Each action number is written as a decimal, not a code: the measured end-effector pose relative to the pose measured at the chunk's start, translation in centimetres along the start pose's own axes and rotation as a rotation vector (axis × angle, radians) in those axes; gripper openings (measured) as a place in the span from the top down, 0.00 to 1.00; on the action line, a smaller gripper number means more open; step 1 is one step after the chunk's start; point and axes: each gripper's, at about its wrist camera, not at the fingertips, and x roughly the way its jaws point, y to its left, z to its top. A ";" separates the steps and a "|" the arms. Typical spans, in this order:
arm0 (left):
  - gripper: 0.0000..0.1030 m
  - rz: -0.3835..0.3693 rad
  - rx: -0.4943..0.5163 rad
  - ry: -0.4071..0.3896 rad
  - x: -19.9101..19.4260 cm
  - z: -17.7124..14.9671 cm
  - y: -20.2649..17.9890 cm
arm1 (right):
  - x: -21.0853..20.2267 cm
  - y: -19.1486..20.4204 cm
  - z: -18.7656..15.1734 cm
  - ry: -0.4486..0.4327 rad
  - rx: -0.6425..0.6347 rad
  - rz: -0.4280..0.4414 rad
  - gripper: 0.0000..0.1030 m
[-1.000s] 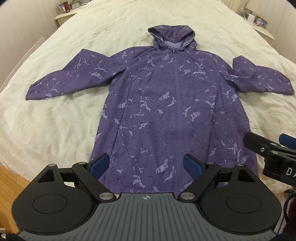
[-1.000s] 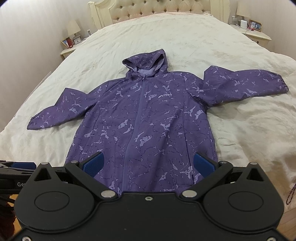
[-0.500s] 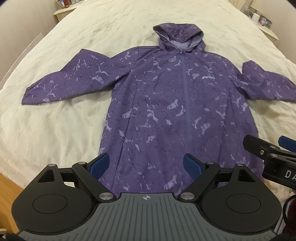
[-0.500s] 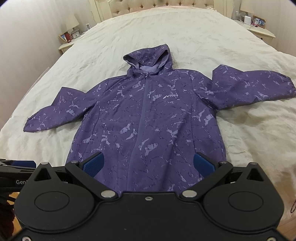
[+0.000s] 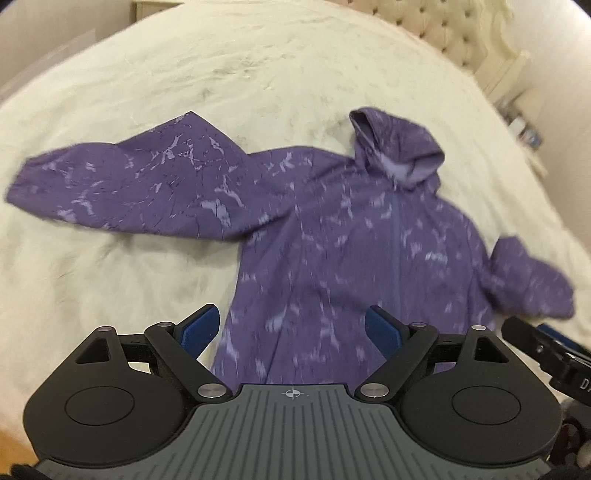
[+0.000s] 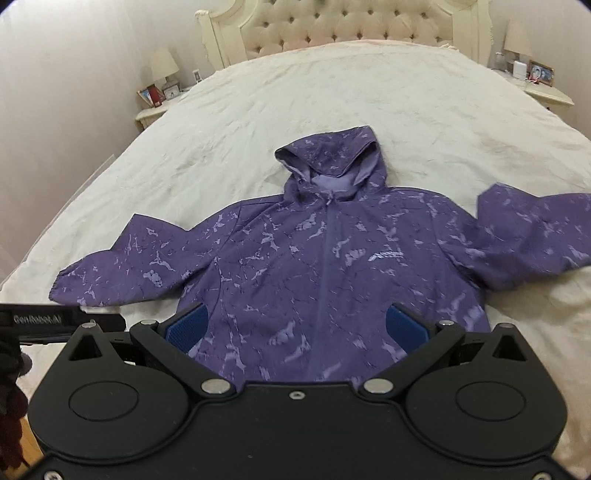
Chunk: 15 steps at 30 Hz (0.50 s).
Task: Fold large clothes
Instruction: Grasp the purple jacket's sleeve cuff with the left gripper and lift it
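Jacket [image 5: 332, 240] first: purple, hooded, zipped, spread front-up on the cream bed [image 5: 258, 74]. From the left wrist, the left tool [image 5: 291, 328] hangs over the hem's left edge, blue pads [image 5: 199, 328] spread wide, nothing between them but cloth below; one sleeve [image 5: 122, 188] stretches far left. Over to the right wrist: the right tool [image 6: 295, 325] is above the lower front of the jacket [image 6: 314, 266], jaws apart too, empty, hood [image 6: 332, 158] pointing toward the headboard [image 6: 351, 26].

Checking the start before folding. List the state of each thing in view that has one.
Purple patterned hooded jacket: spread flat, front up, zipped, sleeves out.
Cream bedspread: smooth, under the jacket.
Left gripper: open, holding nothing.
Right gripper: open, holding nothing.
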 end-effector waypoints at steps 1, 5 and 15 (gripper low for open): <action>0.16 -0.020 -0.009 -0.004 0.6 0.6 1.2 | 0.6 0.2 0.3 0.005 0.003 0.007 0.01; 0.16 0.012 -0.046 -0.017 2.7 2.3 5.7 | 2.7 1.2 1.5 0.030 0.026 0.013 0.01; 0.16 0.197 -0.188 -0.098 5.6 6.6 19.4 | 7.3 4.1 4.5 0.076 0.022 0.075 0.01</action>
